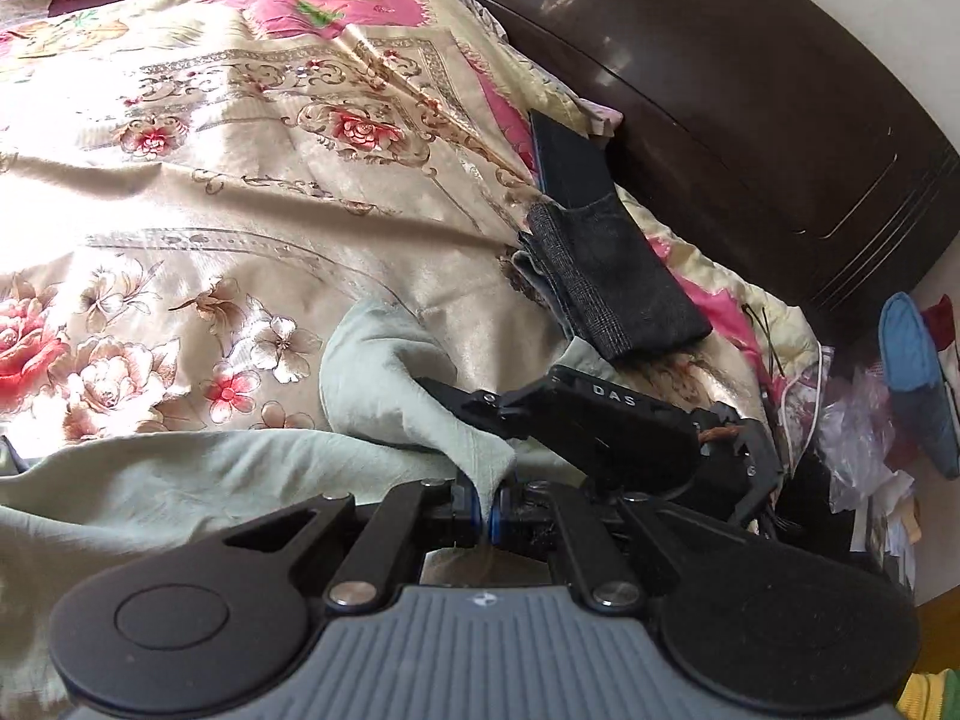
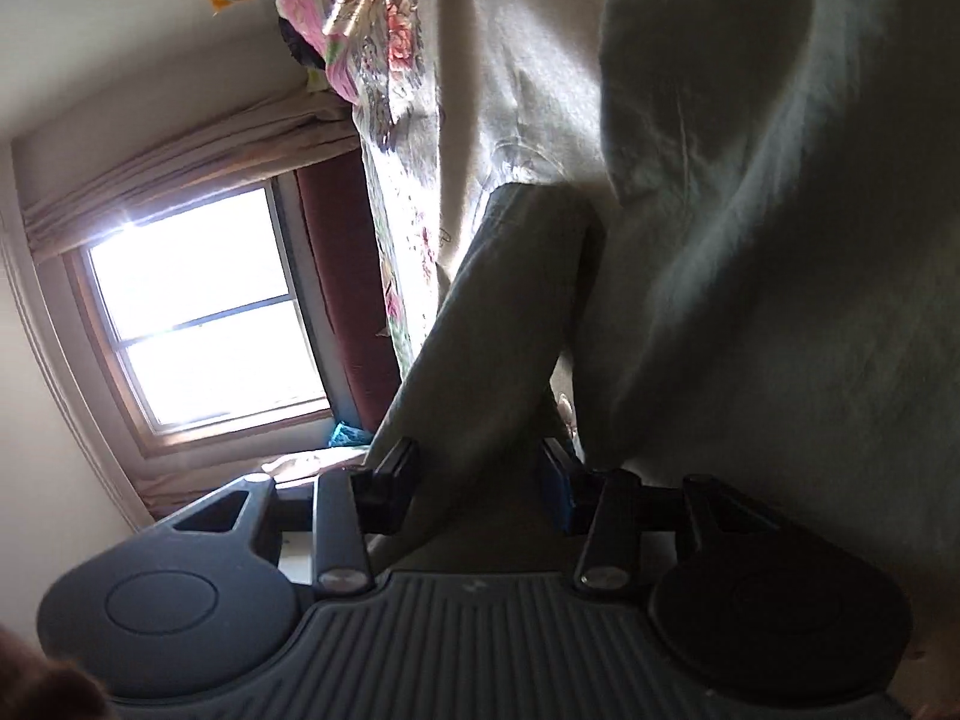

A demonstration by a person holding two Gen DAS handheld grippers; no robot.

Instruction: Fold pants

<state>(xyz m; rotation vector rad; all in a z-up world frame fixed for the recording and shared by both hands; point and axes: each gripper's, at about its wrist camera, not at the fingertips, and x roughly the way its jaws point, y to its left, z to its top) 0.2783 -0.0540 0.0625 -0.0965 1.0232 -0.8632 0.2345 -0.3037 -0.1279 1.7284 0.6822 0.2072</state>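
Observation:
Pale grey-green pants point(image 1: 180, 480) lie across a floral bedspread point(image 1: 240, 180). My left gripper point(image 1: 487, 516) is shut on a pinched edge of the pants just above the bed. The right gripper shows in the left wrist view point(image 1: 480, 405) just beyond it, beside the same raised fold. In the right wrist view, my right gripper point(image 2: 477, 483) has its jaws wide apart, with a strip of the pants point(image 2: 498, 324) running between them; the pads do not press on it. More of the pants point(image 2: 750, 240) hangs at the right.
A dark folded garment point(image 1: 618, 276) and a black flat object point(image 1: 564, 162) lie at the bed's right edge by a dark wooden headboard point(image 1: 750, 90). Clutter and bags point(image 1: 870, 420) sit at the far right. A window point(image 2: 198, 312) with curtains is beside the bed.

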